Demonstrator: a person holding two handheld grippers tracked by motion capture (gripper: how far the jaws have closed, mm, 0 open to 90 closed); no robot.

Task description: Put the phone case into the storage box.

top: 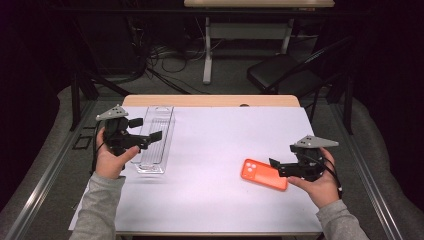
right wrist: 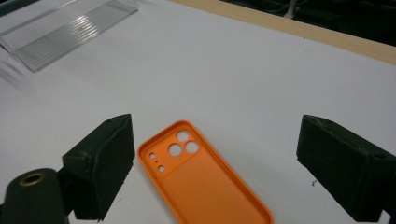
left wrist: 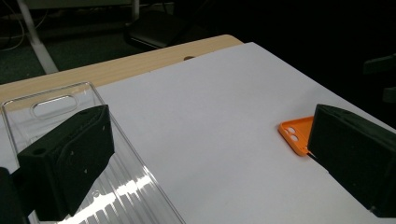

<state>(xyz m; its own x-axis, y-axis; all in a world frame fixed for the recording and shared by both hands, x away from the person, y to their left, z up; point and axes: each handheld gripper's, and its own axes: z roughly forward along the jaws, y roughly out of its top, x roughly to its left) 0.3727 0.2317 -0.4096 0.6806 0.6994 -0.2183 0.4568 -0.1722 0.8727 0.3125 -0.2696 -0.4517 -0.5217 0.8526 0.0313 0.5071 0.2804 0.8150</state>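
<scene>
Two claws hover over the white desk (top: pixel 215 150), and the move ahead turns on the right claw (top: pixel 274 167) and the orange phone case (top: pixel 265 174) lying just ahead of it. In the right claw's own view the case (right wrist: pixel 205 179) sits on the desk between and slightly beyond the two black jaws, which stand wide apart with nothing clamped and neither pad touching it. Its long axis runs slantwise across that view, from the camera cut-outs at the far end toward the near right corner, so the jaws straddle it roughly across its width rather than its length. The right hand is plainly the nearer one; the left claw (top: pixel 145 134) is well apart, hanging over the clear plastic tray (top: pixel 159 120) at the desk's left side, jaws likewise spread and empty.

As for the case: bright orange, thin and soft-looking, lying open side up with a raised rim all round, a dotted inner texture and three round lens holes plus smaller ones in one corner. It lies flat, so I judge a low, level approach would be needed to catch its rim
</scene>
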